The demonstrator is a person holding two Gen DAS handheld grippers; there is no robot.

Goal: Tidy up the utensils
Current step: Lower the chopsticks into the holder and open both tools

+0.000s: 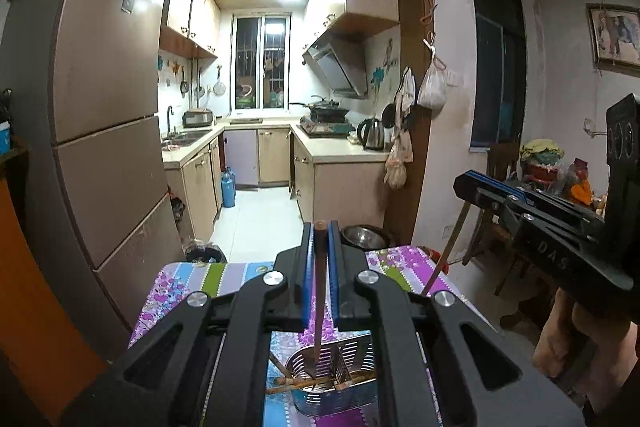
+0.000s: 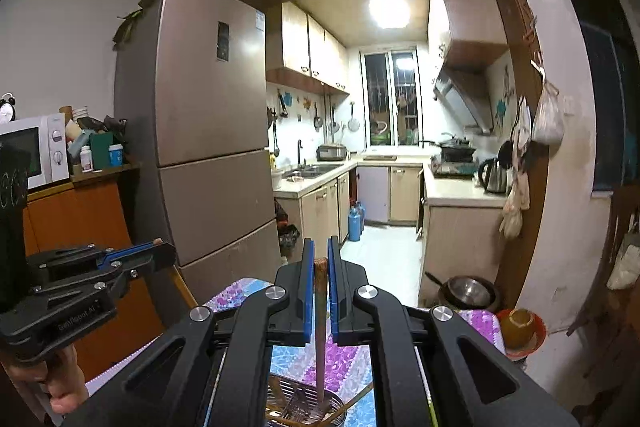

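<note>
My left gripper [image 1: 320, 227] is shut on a dark brown chopstick [image 1: 320, 287] that hangs upright, its tip inside a perforated metal utensil holder [image 1: 340, 395] on the flowered tablecloth [image 1: 188, 279]. Several more chopsticks lie in and across that holder. My right gripper [image 2: 320, 251] is shut on a lighter brown chopstick [image 2: 320, 307], tip down into the same holder [image 2: 296, 407]. Each view also shows the other gripper from the side. The right gripper [image 1: 460, 183] is held by a hand with its stick [image 1: 448, 251] slanting down, and the left gripper [image 2: 164, 251] has its stick [image 2: 182, 285] below.
A tall fridge [image 1: 104, 107] stands left of the table, with an orange cabinet and a microwave [image 2: 32, 151] beside it. A steel basin [image 2: 468, 293] sits on the floor past the table's far edge. A bowl [image 2: 520, 327] rests at the right. The kitchen doorway lies ahead.
</note>
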